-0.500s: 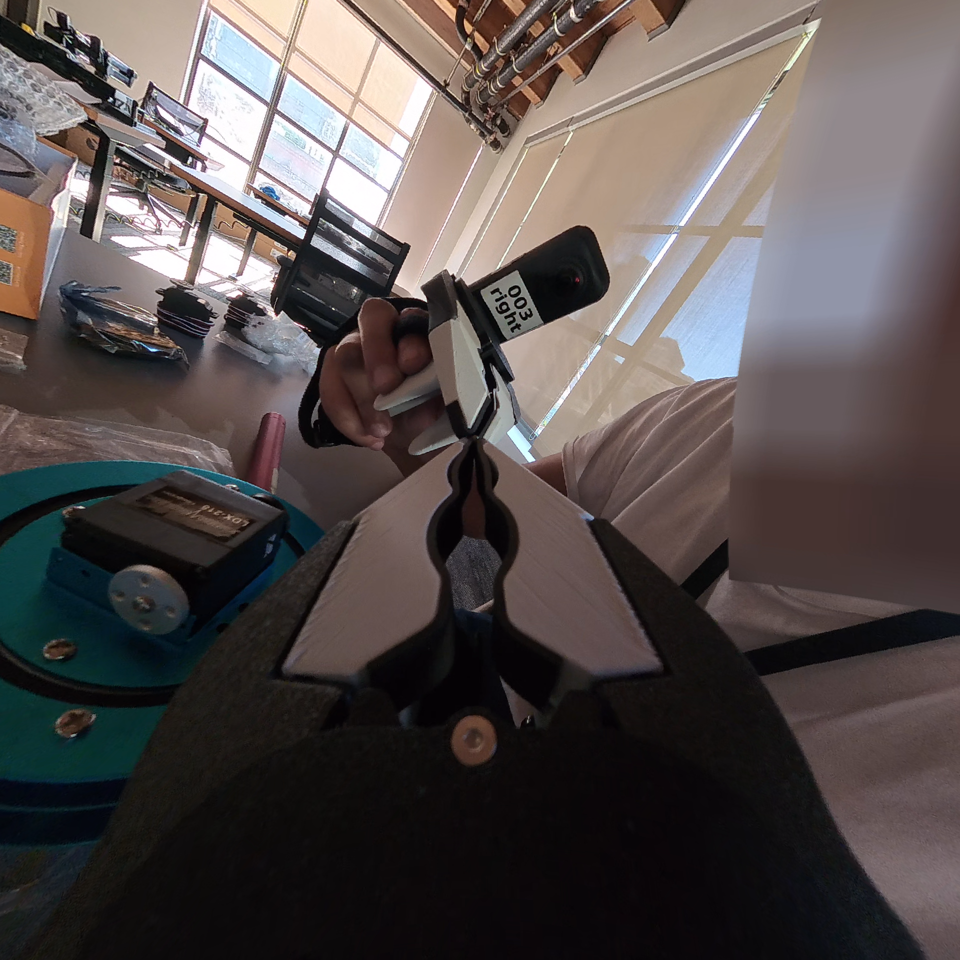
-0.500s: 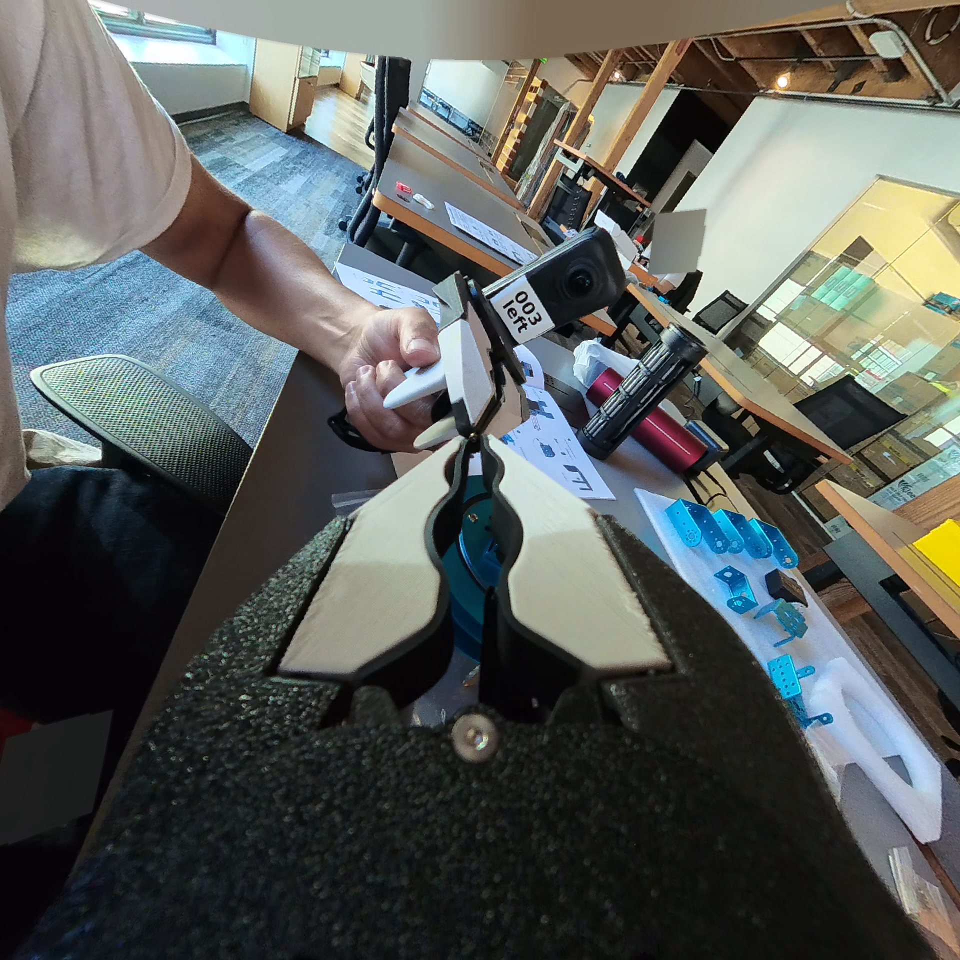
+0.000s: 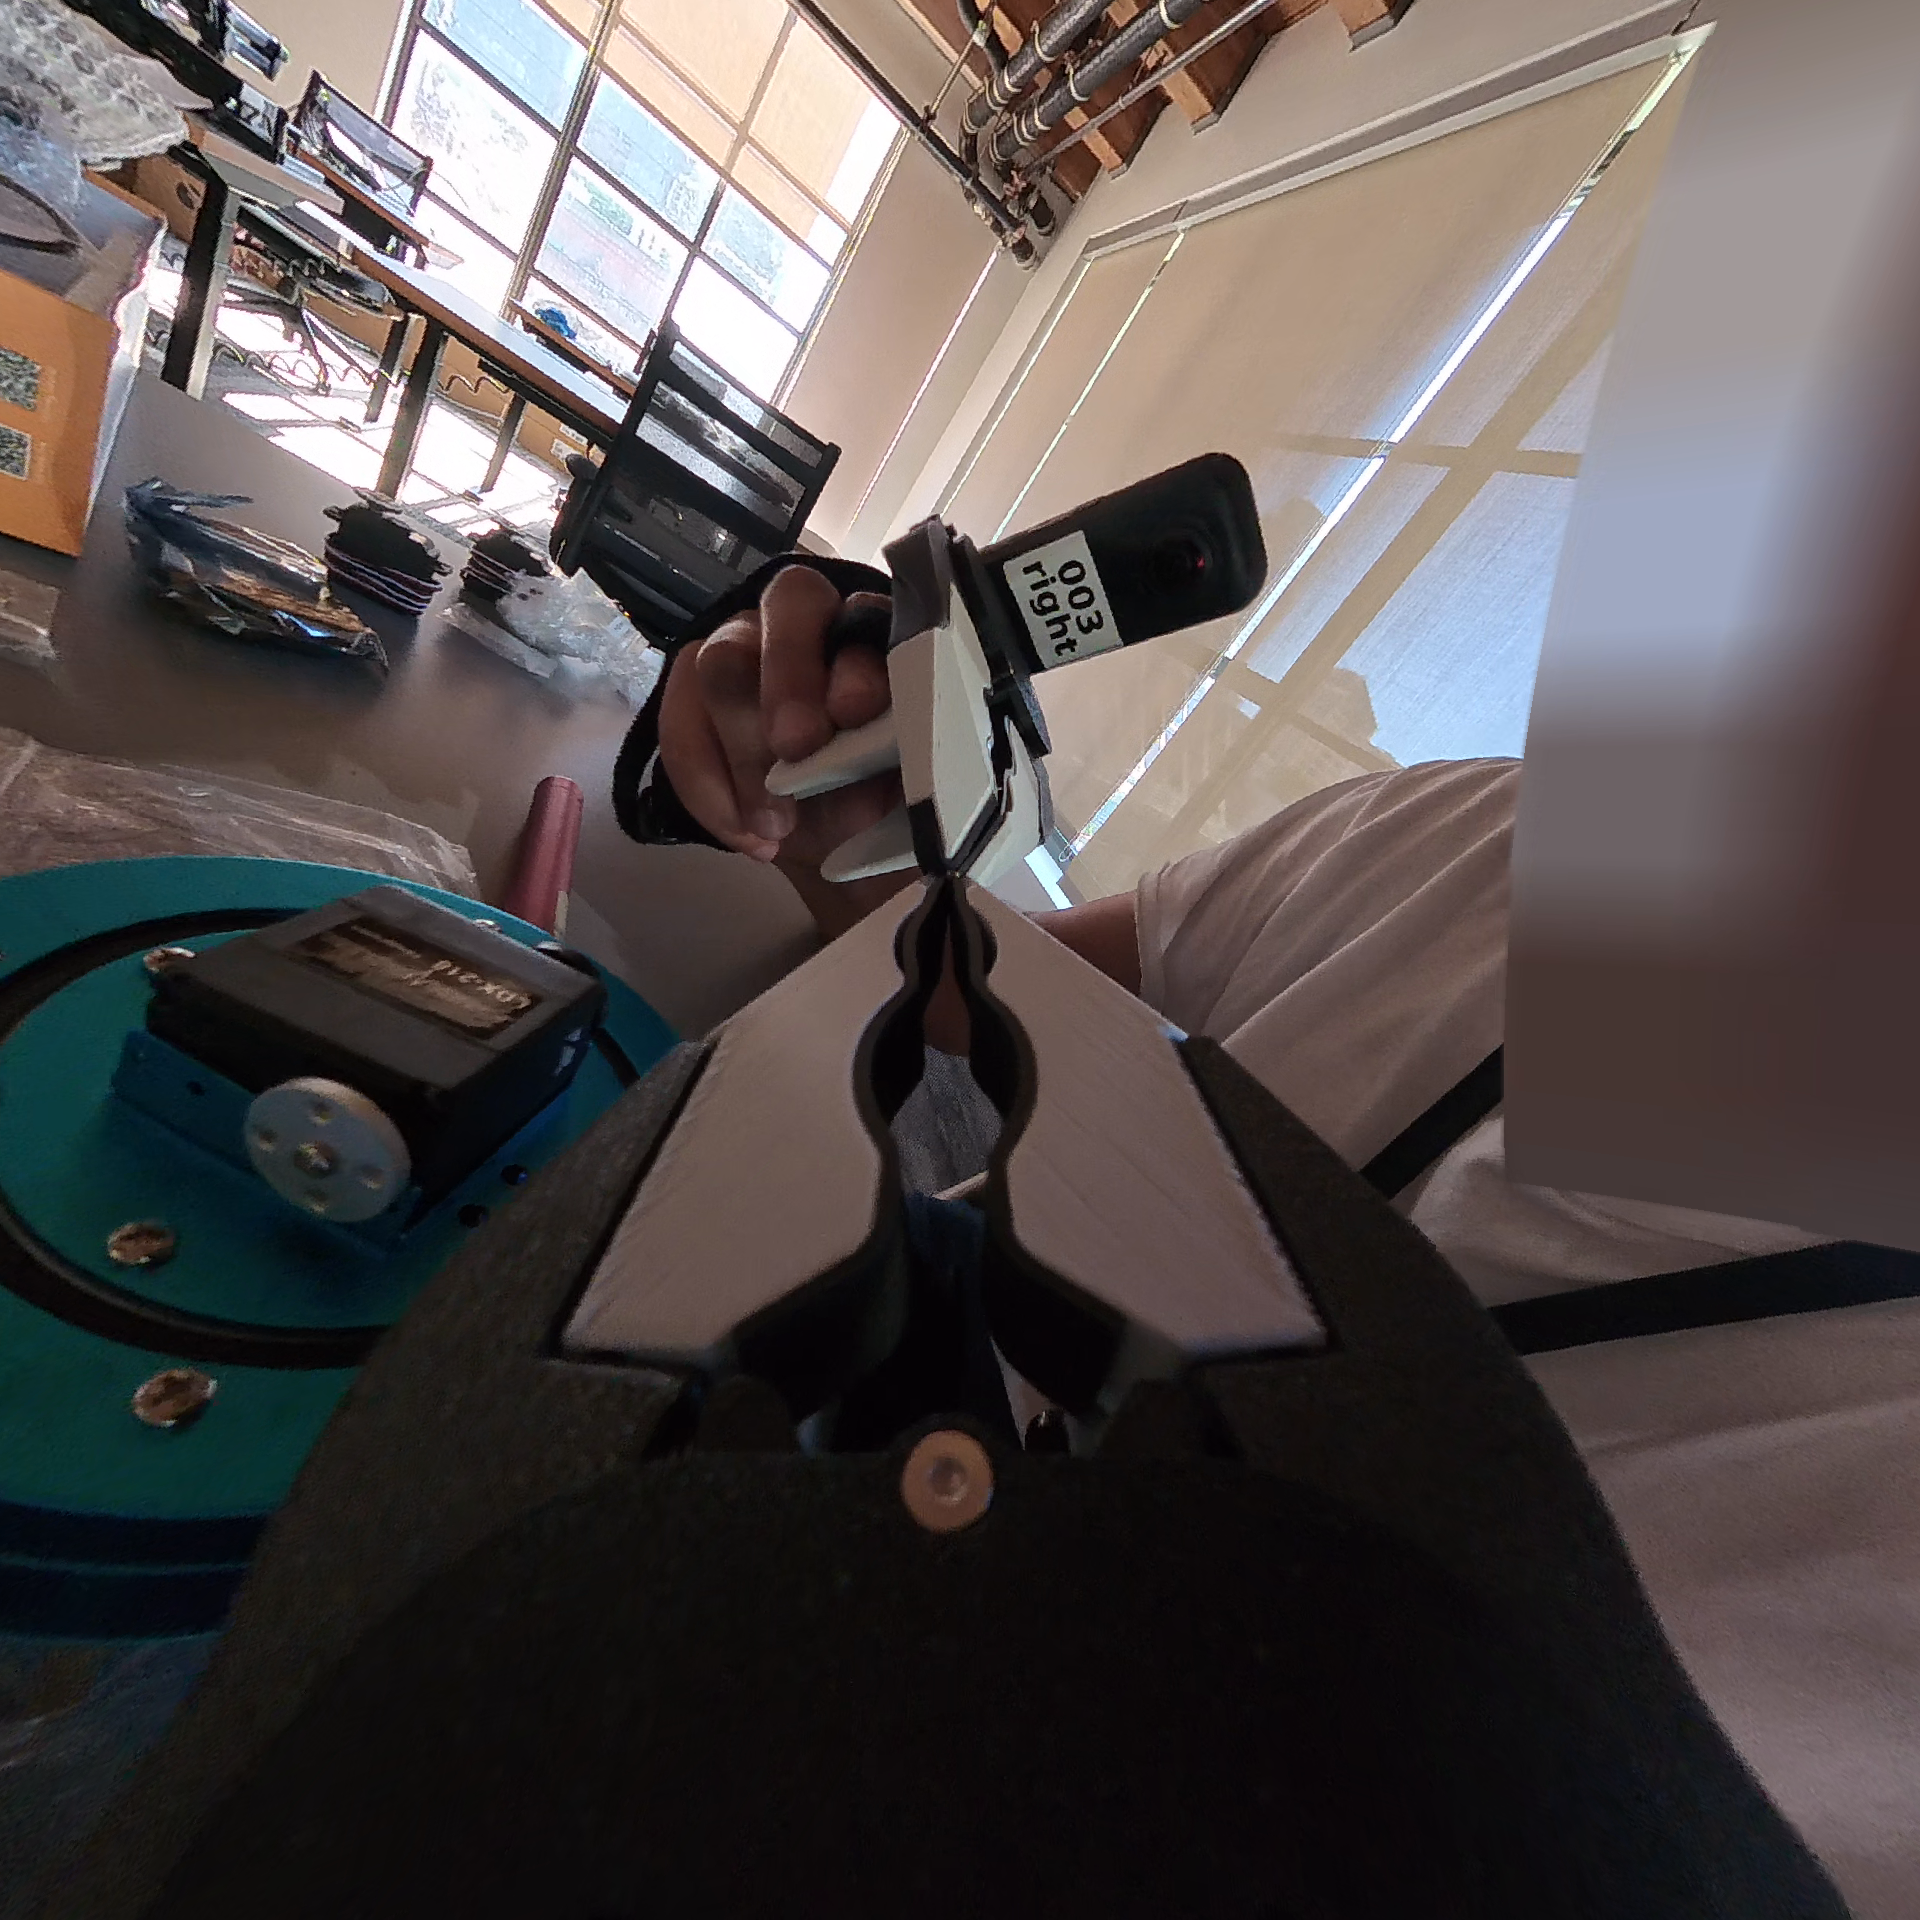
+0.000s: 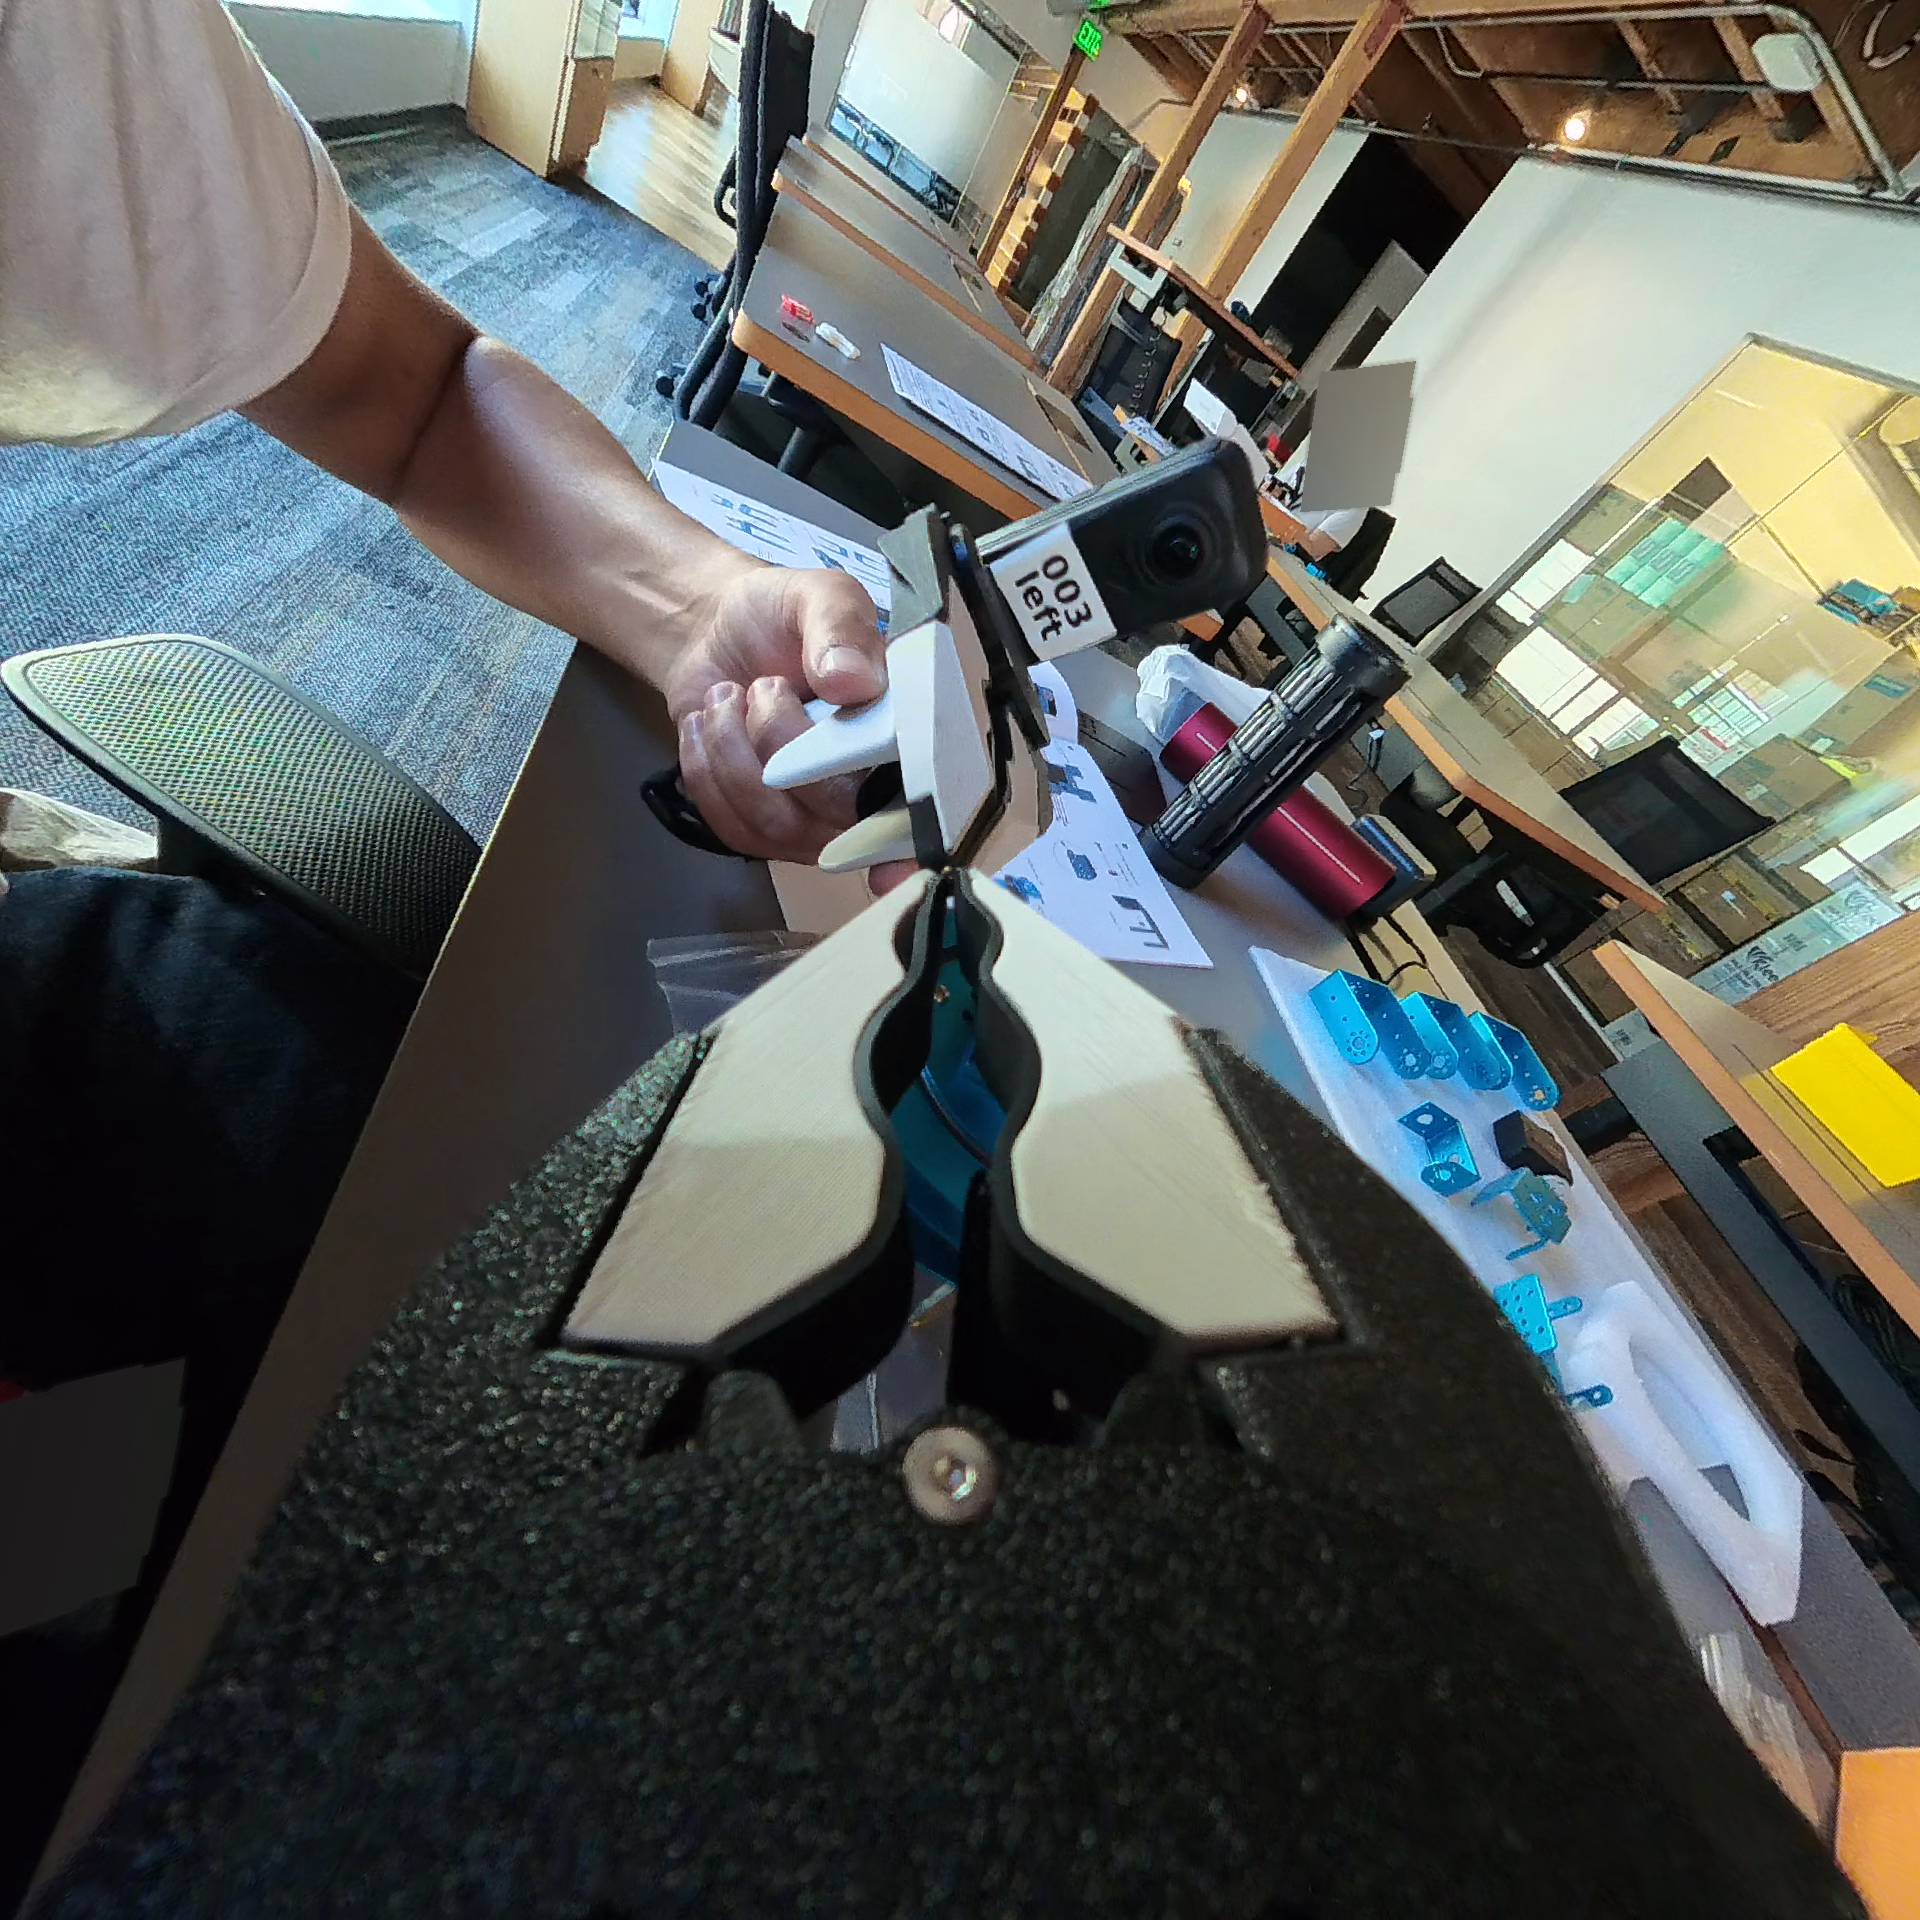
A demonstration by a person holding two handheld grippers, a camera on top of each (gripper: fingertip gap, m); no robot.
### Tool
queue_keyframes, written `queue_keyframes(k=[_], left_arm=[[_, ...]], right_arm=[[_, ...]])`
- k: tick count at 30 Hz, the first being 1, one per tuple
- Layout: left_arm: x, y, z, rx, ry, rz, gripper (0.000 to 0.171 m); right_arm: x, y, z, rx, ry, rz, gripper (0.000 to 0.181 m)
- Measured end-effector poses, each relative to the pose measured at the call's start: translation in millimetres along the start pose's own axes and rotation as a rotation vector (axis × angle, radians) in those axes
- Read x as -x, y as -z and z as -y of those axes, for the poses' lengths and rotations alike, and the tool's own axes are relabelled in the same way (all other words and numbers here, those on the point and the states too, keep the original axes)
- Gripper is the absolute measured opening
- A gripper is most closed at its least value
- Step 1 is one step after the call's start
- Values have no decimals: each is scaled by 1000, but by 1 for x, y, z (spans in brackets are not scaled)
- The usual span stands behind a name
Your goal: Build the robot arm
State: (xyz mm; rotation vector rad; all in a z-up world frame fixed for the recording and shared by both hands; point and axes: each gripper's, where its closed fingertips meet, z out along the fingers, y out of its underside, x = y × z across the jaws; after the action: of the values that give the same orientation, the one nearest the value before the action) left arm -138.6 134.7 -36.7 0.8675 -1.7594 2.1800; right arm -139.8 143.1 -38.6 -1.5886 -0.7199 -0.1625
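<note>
Right now your left claw (image 3: 943, 902) is pressed together at its tips and grips nothing, its tips meeting those of your right claw (image 4: 948, 878), which is likewise pressed together and bare. At the lower left of the left wrist view a black servo (image 3: 364, 1023) sits on a teal round base (image 3: 135, 1340) on the desk (image 3: 260, 717). Right of centre in the right wrist view, blue brackets (image 4: 1429, 1044) lie on white foam (image 4: 1662, 1382).

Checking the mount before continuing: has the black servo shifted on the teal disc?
No. The black servo sits as before in its blue bracket, same spot on the teal disc.
</note>
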Motion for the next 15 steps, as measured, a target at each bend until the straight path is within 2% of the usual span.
queue_keyframes(k=[8, 15], left_arm=[[9, -1, -6, 38, 6, 40, 0], [6, -5, -16, 95, -17, 24, 0]], right_arm=[[2, 0, -12, 34, -71, -22, 0], [13, 5, -13, -12, -151, 19, 0]])
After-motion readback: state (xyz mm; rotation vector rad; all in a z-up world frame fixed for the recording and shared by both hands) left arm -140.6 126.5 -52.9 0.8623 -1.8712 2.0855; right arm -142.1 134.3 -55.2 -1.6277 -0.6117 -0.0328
